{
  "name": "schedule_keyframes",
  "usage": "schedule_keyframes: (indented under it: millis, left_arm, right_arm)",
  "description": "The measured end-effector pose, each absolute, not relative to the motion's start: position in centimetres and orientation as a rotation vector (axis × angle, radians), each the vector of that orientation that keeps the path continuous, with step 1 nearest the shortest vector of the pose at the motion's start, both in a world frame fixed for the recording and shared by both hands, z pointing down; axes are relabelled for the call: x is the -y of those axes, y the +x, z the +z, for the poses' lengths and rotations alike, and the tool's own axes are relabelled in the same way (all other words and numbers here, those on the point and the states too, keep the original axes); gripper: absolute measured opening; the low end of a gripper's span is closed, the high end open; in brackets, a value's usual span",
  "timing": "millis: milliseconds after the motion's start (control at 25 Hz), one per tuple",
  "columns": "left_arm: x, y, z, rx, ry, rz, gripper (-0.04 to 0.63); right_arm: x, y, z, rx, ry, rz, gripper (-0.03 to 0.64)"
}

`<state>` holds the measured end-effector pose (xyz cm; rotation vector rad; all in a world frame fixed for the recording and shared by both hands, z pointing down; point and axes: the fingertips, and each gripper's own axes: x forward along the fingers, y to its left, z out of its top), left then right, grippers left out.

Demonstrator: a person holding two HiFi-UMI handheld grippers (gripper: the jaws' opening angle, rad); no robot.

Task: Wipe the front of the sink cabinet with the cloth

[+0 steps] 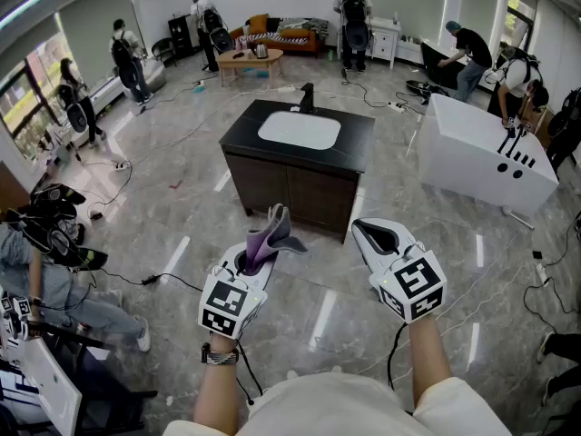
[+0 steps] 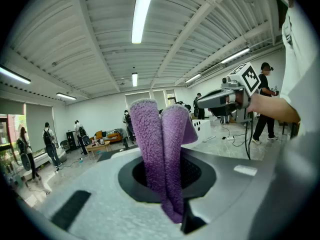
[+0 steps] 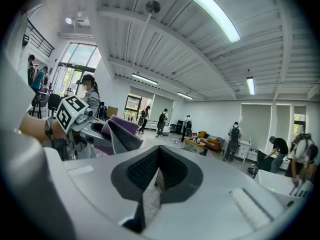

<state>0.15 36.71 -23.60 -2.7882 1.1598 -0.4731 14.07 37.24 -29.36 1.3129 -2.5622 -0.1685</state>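
Observation:
A dark sink cabinet (image 1: 300, 184) with a black top and a white basin (image 1: 299, 131) stands on the floor ahead of me. My left gripper (image 1: 247, 263) is shut on a folded purple cloth (image 1: 270, 235), which sticks up out of its jaws (image 2: 162, 154). It is held short of the cabinet front, apart from it. My right gripper (image 1: 379, 238) is shut with nothing in it, level with the left one. In the right gripper view the cloth (image 3: 120, 132) shows at the left, and the jaws meet at the tip (image 3: 156, 176).
A white bathtub (image 1: 486, 157) stands at the right. Cables (image 1: 536, 271) trail over the marble floor. Several people stand round the room's edges, one seated at the near left (image 1: 54, 280). A low table (image 1: 250, 59) and sofa are at the back.

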Motion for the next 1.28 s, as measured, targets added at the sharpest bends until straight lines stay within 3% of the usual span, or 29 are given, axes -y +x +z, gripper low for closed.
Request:
schedule_keyframes:
  millis: [1280]
  left_arm:
    - [-36.5,6.8,-22.6,-1.439,-2.768,-0.36,0.051]
  right_arm:
    - [-35.4,21.5,-27.8,2.761,1.179,-0.052,0.006]
